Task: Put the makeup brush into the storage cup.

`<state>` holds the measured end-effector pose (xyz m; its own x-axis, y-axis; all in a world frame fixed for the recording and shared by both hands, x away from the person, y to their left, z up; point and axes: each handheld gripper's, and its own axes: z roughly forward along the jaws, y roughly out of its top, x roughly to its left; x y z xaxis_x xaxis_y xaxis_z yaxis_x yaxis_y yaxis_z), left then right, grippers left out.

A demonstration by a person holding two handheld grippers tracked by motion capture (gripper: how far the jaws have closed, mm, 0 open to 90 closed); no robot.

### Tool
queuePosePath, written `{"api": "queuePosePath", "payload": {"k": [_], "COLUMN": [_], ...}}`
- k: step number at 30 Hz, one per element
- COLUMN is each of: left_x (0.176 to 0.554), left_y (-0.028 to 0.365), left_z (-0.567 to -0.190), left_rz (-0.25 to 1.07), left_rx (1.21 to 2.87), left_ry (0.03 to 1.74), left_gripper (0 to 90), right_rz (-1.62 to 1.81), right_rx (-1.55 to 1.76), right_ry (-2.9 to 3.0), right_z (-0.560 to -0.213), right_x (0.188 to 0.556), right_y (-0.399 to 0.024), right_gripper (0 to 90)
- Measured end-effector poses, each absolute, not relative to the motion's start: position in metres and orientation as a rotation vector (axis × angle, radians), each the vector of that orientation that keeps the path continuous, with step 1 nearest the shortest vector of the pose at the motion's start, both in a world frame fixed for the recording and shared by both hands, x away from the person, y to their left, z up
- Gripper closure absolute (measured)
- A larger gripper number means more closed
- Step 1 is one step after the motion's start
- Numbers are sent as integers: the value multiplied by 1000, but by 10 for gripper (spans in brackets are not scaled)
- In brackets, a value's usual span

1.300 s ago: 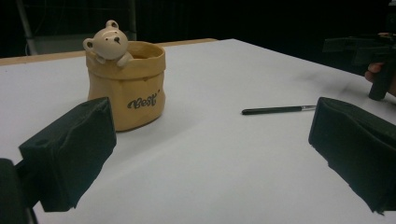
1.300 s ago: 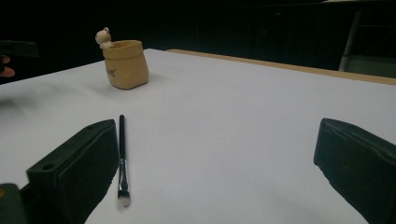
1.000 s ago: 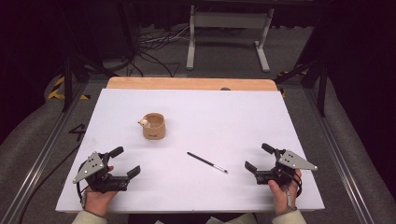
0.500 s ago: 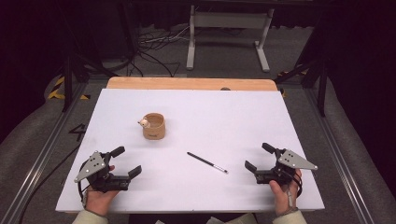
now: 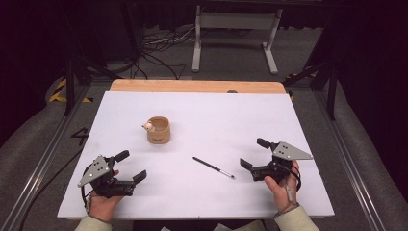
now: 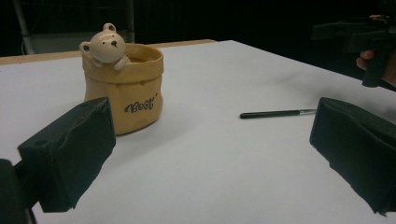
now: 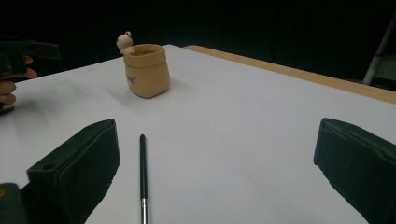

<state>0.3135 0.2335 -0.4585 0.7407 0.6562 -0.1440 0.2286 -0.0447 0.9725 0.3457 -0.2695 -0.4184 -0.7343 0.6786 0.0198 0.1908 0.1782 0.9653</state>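
We hold the right gripper (image 5: 251,154) near the right near part of the white table (image 5: 298,192), with its jaws spread wide and nothing between them, and the right hand (image 5: 281,190) is closed around its handle. In the right gripper view the two black jaws stand far apart at the bottom, and the pen (image 7: 143,177) lies on the table between them, closer to the left jaw, not touching it. In the high view this pen (image 5: 213,167) is a thin black one with a silver tip, lying slanted just to the left of the right gripper. The left gripper (image 5: 131,166) is at the left near part of the table, also spread open and holding nothing, with the left hand (image 5: 102,202) under it. In the left gripper view its jaws point toward the pot and the pen (image 6: 275,113), both well apart from them. The pot (image 5: 158,130) is a small tan holder shaped like a sack, standing upright farther on the table, between the two grippers but more on the left side. A little bear figure (image 6: 106,45) hangs on its rim, and dark letters are on its front
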Motion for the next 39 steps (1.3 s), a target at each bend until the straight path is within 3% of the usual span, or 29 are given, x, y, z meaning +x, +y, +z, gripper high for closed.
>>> {"api": "queuePosePath", "payload": {"k": [16,23,27,32,39], "left_x": [313,314,314,314,313], "left_y": [234,235,234,234,234], "left_z": [-458,-458,-458,-458,-456], "left_rz": [386,381,376,375,374], "left_rx": [1617,1615,1619,1620,1622], "left_ry": [728,729,728,731,719], "left_gripper": [11,12,14,14,14], "right_rz": [1581,1485,1409,1247,1049], "right_rx": [778,728,728,727,727], "right_ry": [2156,2285,2392,2511,2627], "right_z": [-408,-395,-388,-383,-376], "right_x": [364,368,372,378,386], "right_y": [-236,-222,-213,-198,-184], "right_gripper": [11,98,214,239,195]}}
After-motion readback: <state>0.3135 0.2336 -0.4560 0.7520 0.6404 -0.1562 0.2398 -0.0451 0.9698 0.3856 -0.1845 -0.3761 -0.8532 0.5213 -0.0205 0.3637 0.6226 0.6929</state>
